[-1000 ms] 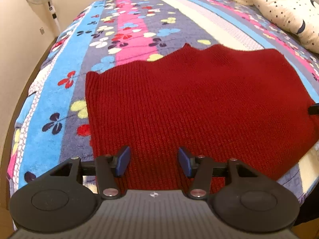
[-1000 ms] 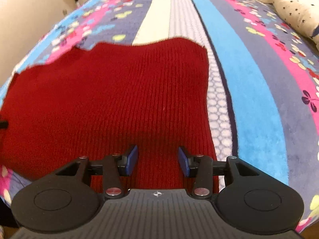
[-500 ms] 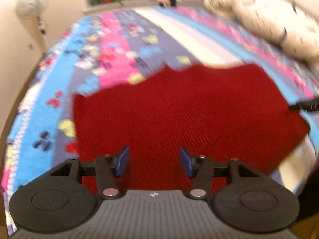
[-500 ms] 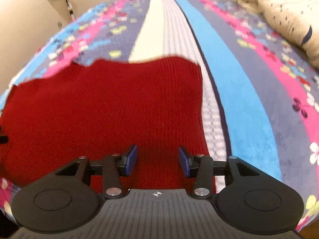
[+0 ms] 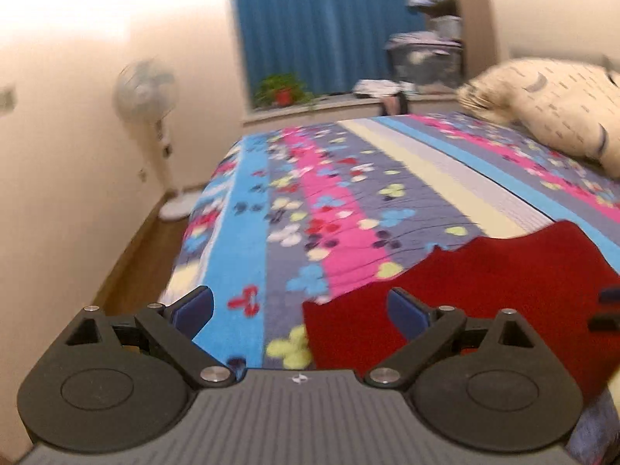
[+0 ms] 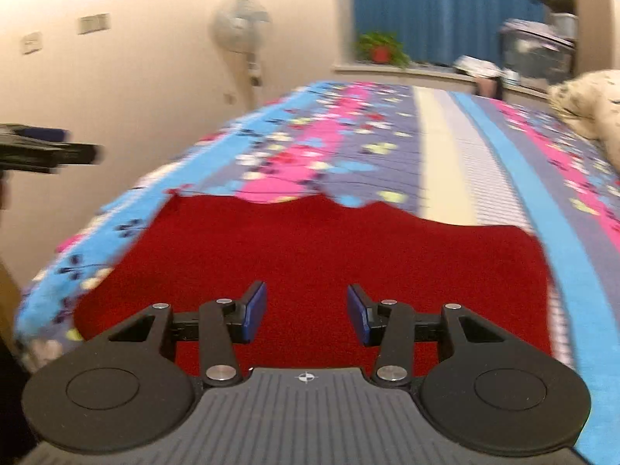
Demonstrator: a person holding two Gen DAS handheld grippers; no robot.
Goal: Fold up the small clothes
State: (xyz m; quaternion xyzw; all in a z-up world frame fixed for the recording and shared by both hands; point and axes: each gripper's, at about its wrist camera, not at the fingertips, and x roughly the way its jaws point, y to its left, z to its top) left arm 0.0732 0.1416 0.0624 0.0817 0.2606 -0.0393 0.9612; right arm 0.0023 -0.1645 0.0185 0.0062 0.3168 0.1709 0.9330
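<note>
The flat red knitted garment point(image 6: 310, 255) lies on the striped floral bedspread point(image 6: 445, 147). The left hand-held gripper point(image 5: 298, 310), jaws just spread wide, and the half-spread right hand-held gripper point(image 6: 306, 312) are both empty; next likely calls for pinching an edge.

The left gripper point(image 5: 300, 310) is tilting gently downward, its jaws having just been opening and now standing wide with nothing between them. The right gripper point(image 6: 306, 312) is also pointing somewhat downward, jaws partly apart and gripping nothing, with the left one showing at its nine o'clock.
</note>
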